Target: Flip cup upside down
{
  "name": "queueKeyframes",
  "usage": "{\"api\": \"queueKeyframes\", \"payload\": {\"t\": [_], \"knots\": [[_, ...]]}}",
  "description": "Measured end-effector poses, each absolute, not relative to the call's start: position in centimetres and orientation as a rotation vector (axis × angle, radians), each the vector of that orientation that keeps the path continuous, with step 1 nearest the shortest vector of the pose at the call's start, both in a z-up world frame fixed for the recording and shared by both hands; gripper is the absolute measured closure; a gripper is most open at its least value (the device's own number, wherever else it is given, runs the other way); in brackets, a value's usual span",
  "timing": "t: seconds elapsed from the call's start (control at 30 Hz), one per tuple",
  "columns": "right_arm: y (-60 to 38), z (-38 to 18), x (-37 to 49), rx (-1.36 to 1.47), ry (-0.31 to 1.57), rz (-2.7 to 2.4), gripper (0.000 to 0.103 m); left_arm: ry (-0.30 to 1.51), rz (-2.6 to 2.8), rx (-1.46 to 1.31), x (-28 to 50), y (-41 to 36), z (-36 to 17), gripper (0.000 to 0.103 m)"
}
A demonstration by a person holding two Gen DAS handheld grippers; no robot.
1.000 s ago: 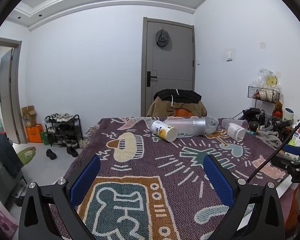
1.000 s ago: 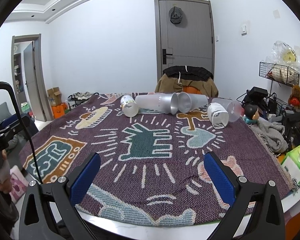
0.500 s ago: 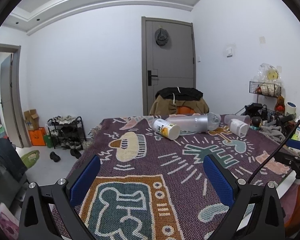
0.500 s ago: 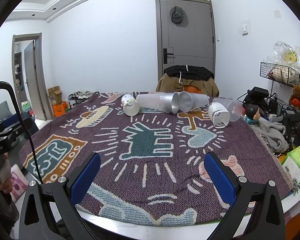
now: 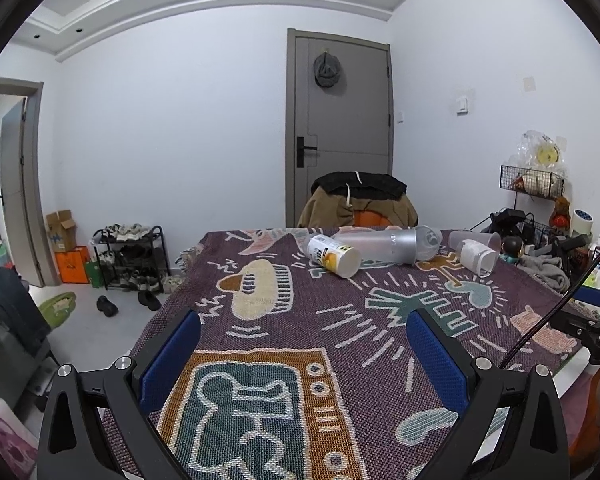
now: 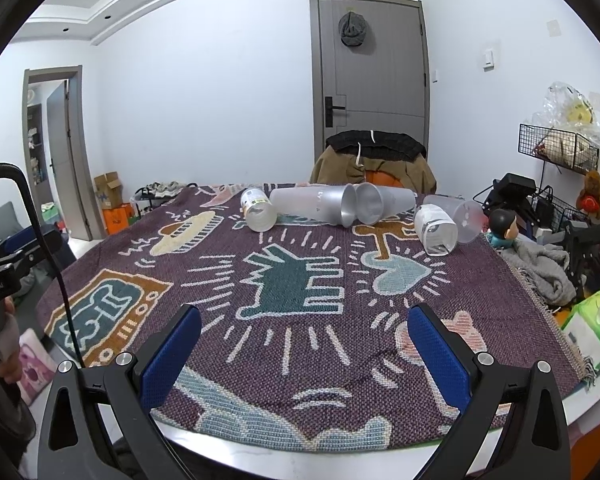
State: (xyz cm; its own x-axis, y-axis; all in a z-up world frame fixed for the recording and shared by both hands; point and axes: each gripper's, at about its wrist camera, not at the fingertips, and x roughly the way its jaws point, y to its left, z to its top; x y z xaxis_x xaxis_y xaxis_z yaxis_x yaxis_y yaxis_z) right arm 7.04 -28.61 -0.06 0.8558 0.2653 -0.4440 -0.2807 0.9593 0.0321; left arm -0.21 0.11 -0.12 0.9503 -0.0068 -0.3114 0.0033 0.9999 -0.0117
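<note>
Several cups lie on their sides at the far end of a patterned purple rug on the table. A labelled white cup (image 5: 332,255) (image 6: 257,209) is at the left. A tall frosted cup (image 5: 380,245) (image 6: 314,205) lies behind it, mouth to mouth with another frosted cup (image 6: 384,203). A white labelled cup (image 5: 476,255) (image 6: 436,230) and a clear cup (image 5: 476,241) (image 6: 462,217) lie at the right. My left gripper (image 5: 300,340) is open and empty over the near left of the rug. My right gripper (image 6: 304,336) is open and empty at the near edge.
A chair with a draped jacket (image 6: 374,158) stands behind the table before a grey door. Clutter with a wire basket (image 6: 560,148), a grey cloth (image 6: 540,268) and a tissue pack (image 6: 596,320) lines the right side. A shoe rack (image 5: 132,256) stands at the left wall.
The left wrist view has risen and pulled back slightly, so the cups appear a little lower and farther. The right gripper has barely moved. Both stay open.
</note>
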Motion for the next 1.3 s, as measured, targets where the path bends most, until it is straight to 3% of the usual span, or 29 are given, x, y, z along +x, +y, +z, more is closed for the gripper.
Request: {"api": "queueKeyframes", "payload": {"t": [0.57, 1.3], "knots": [[-28.5, -0.2, 8.4, -0.050, 0.488, 0.265, 0.000, 0.346, -0.023, -0.025, 1.4, 0.4, -1.0, 0.000], [-25.2, 4.1, 16.0, -0.221, 0.443, 0.332, 0.000, 0.381, 0.021, -0.011, 5.9, 1.5, 0.8, 0.000]]}}
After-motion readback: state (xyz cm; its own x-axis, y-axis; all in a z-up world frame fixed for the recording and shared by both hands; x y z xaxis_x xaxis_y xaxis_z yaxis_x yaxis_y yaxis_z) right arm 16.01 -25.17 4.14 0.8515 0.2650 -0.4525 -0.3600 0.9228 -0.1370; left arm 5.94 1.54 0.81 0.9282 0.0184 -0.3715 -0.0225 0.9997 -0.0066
